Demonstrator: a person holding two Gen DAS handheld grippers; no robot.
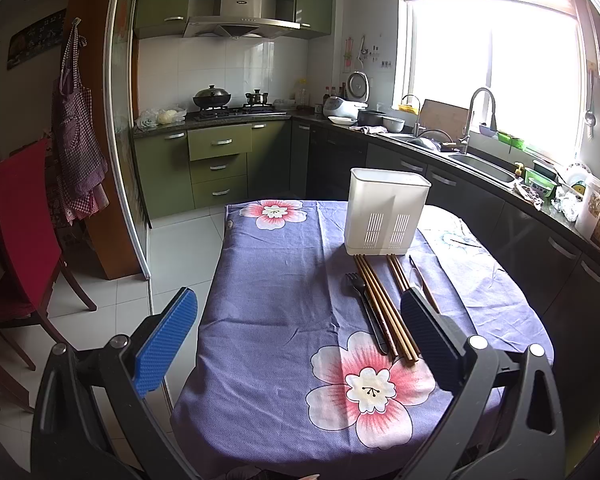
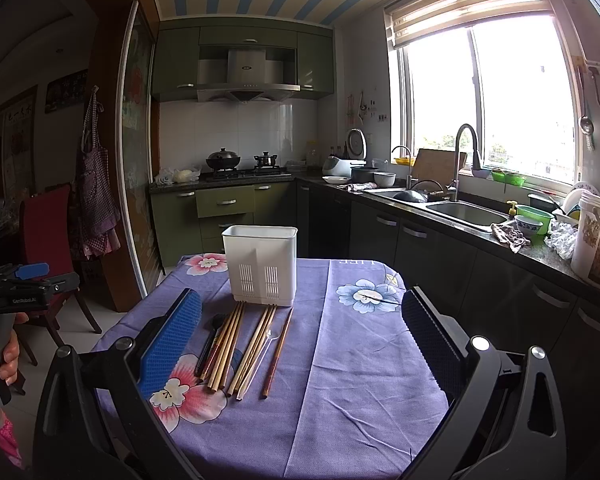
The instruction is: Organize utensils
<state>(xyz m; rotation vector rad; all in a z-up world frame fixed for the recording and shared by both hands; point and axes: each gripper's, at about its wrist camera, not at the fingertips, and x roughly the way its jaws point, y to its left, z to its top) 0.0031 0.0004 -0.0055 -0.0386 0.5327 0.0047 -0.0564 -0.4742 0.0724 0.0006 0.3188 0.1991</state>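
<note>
Both grippers spread wide with nothing between the pads: left gripper and right gripper, above the purple flowered tablecloth. Chopsticks, black fork and clear spoon lying side by side on the cloth. Just before the upright white utensil holder, tips near its base.

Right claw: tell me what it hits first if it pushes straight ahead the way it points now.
Probably the tablecloth: the open right claw points slightly downward at bare cloth, with the chopsticks just left of its line and the white utensil holder further back. Depth is uncertain.
</note>
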